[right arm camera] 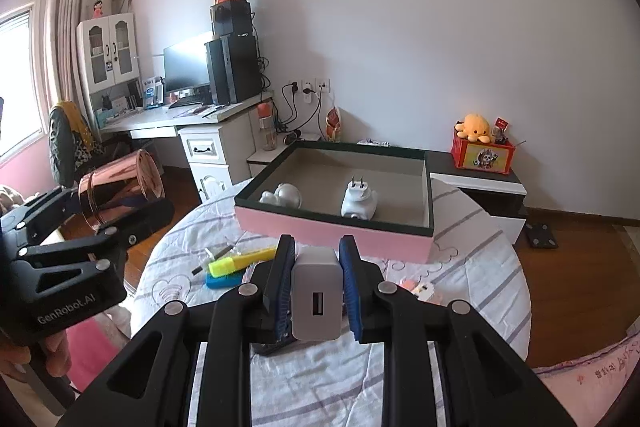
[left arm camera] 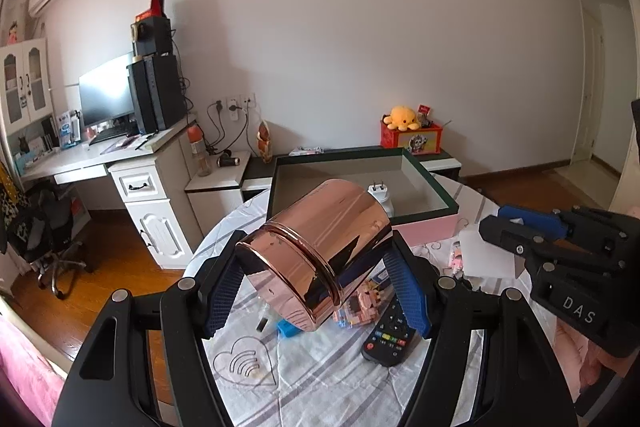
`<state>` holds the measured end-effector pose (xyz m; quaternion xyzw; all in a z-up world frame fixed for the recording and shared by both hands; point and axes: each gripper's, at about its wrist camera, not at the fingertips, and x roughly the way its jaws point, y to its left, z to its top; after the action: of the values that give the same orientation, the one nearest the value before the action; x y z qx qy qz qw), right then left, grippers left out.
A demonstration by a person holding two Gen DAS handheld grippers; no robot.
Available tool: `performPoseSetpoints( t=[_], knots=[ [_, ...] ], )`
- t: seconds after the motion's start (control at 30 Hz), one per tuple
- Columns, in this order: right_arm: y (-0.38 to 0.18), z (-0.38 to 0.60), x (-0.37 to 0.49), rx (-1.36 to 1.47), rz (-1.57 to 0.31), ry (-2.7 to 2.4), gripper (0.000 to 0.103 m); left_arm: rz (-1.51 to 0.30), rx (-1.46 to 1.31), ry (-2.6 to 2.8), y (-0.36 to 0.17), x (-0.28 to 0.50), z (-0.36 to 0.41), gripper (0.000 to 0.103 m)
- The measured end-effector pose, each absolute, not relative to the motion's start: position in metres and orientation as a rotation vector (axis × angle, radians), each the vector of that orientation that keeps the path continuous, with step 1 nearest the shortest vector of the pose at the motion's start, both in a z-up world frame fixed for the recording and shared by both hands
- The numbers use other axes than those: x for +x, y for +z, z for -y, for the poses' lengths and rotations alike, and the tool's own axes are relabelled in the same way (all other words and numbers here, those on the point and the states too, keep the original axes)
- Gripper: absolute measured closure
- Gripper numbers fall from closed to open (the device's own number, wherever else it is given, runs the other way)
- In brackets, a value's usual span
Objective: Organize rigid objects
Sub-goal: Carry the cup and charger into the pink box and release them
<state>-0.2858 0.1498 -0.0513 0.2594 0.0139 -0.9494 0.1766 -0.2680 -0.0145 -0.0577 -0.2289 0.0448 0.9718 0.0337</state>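
Over on the left, the left gripper (left arm camera: 316, 269) was clamped on a rose-gold tin (left arm camera: 316, 251), its blue pads pressed to the tin's sides. One tin only: a shiny, mirror-like cylinder with a ridged band near the lid, tilted with its flat end toward the camera, held up above the round counter (left arm camera: 320, 371) and its striped white cloth. Beneath it lay a pink brick figure (left arm camera: 360, 303), a small blue block (left arm camera: 287, 327) and one black remote (left arm camera: 390, 339) with coloured buttons.

Moving right, the right gripper (right arm camera: 316, 287) was closed tight on a single grey charger block (right arm camera: 317, 297), rounded at the corners, its one USB port facing the camera, also held clear above the counter. Just left of it on the cloth lay one yellow highlighter (right arm camera: 240, 261) over a blue piece (right arm camera: 224, 281).

Further back stood one shallow box (right arm camera: 332, 227), pink-sided with a dark green rim. Inside it were two white things: a rounded lump (right arm camera: 282, 195) on the left and a two-pronged plug adapter (right arm camera: 359, 205) standing to its right, well apart.
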Motion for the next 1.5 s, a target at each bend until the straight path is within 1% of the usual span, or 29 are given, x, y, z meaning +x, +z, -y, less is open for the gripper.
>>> performPoseSetpoints(
  t=[0.23, 0.47, 0.63, 0.83, 1.1, 1.2, 1.23, 1.3, 1.33, 1.37, 1.4, 1.43, 1.5],
  knots=[
    [-0.044, -0.154, -0.318, 0.725, -0.04, -2.701, 0.08, -0.158, -0.698, 2.962, -0.053, -0.307, 0.002, 0.034],
    [-0.047, -0.153, -0.372, 0.771, -0.074, -2.69, 0.079, -0.077, -0.772, 2.871, -0.056, -0.379, 0.007, 0.034],
    [-0.064, -0.149, -0.418, 0.85, -0.108, -2.68, 0.08, -0.068, -0.895, 2.841, -0.079, -0.439, 0.008, 0.034],
    [-0.094, -0.152, -0.465, 0.963, -0.129, -2.683, 0.079, -0.085, -1.049, 2.799, -0.117, -0.489, 0.001, 0.034],
    [-0.128, -0.161, -0.502, 1.083, -0.119, -2.675, 0.079, -0.118, -1.157, 2.749, -0.15, -0.522, -0.013, 0.034],
    [-0.135, -0.164, -0.506, 1.086, -0.114, -2.678, 0.079, -0.194, -1.149, 2.772, -0.155, -0.525, -0.021, 0.033],
    [-0.135, -0.164, -0.505, 1.072, -0.108, -2.68, 0.079, -0.195, -1.147, 2.769, -0.155, -0.525, -0.022, 0.032],
    [-0.134, -0.167, -0.503, 1.068, -0.083, -2.676, 0.079, -0.165, -1.139, 2.755, -0.153, -0.524, -0.022, 0.024],
    [-0.134, -0.167, -0.503, 1.065, -0.078, -2.675, 0.078, -0.158, -1.131, 2.758, -0.151, -0.521, -0.022, 0.016],
    [-0.132, -0.167, -0.502, 1.062, -0.076, -2.676, 0.076, -0.155, -1.122, 2.758, -0.15, -0.519, -0.022, 0.012],
    [-0.131, -0.167, -0.5, 1.062, -0.078, -2.678, 0.069, -0.162, -1.11, 2.77, -0.147, -0.516, -0.021, 0.012],
    [-0.128, -0.168, -0.496, 1.05, -0.079, -2.686, 0.057, -0.174, -1.098, 2.788, -0.144, -0.512, -0.021, 0.012],
    [-0.122, -0.171, -0.488, 1.027, -0.078, -2.703, 0.047, -0.172, -1.072, 2.812, -0.135, -0.501, -0.016, 0.01]
  ],
)
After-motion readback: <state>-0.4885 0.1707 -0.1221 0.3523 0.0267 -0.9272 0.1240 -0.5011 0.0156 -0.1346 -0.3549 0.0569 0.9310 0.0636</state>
